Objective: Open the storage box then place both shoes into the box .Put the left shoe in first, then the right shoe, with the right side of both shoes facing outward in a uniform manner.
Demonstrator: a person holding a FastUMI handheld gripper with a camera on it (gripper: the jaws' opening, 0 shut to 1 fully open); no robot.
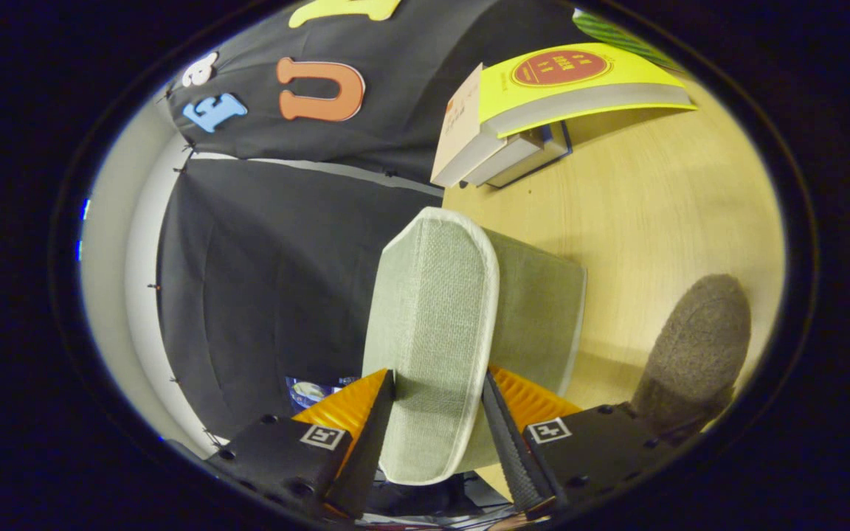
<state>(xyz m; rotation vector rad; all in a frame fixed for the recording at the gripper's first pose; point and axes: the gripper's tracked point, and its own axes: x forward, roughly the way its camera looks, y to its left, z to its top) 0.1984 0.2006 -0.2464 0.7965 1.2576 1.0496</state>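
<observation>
The view looks along a hand-held gripper [436,413] that is rolled onto its side, so the wooden table [654,221] stands like a wall on the right and the black booth cloth fills the left. The two fingers [373,435] pinch a pale green fabric shoe [432,346], a soft slipper with a white edge, one finger pressing on each side of it. The shoe's long axis runs straight ahead from the fingers, its rounded end pointing away from them; its flat sole faces the camera and its upper bulges toward the table. It looks lifted clear of the table rather than resting on it, though that is hard to confirm.

A second shoe [694,354], grey-brown and fuzzy, lies on the table just right of the fingers, close to the gripper body. Far beyond, a stack of books [543,110] with a yellow cover sits on the table.

Which shoe is the left one cannot be told. The coming move likely depends on carrying the held shoe to the storage box lengthwise.
</observation>
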